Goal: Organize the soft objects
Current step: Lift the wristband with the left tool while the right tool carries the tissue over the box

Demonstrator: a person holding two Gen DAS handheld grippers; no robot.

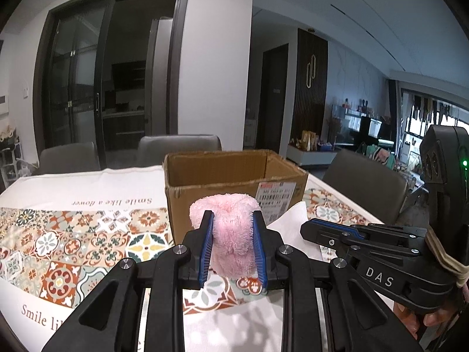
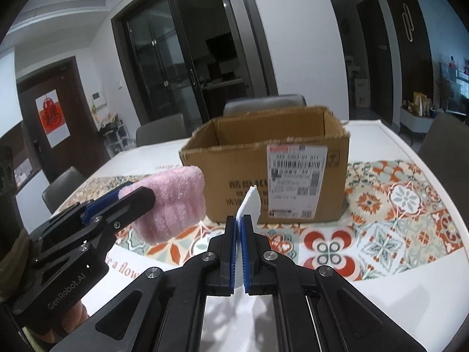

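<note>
Left gripper [image 1: 231, 246]: clamped on the pink fluffy cloth [image 1: 227, 231], raised before the cardboard box [image 1: 234, 182].
Right gripper [image 2: 238, 228]: pinching a white tissue [image 2: 250, 205], also raised.
Progress: both carried, neither boxed yet; box interior unseen.

The left gripper [image 1: 231, 223] points slightly downward, its jaws clamped partway; the right gripper [image 2: 239, 223], beside it, is pinched closed.

The white table [image 2: 390, 135] wears a white cloth with bright flower tiles [image 2: 395, 205]. An open brown cardboard box [image 2: 234, 182] sits on the cloth's middle.
</note>
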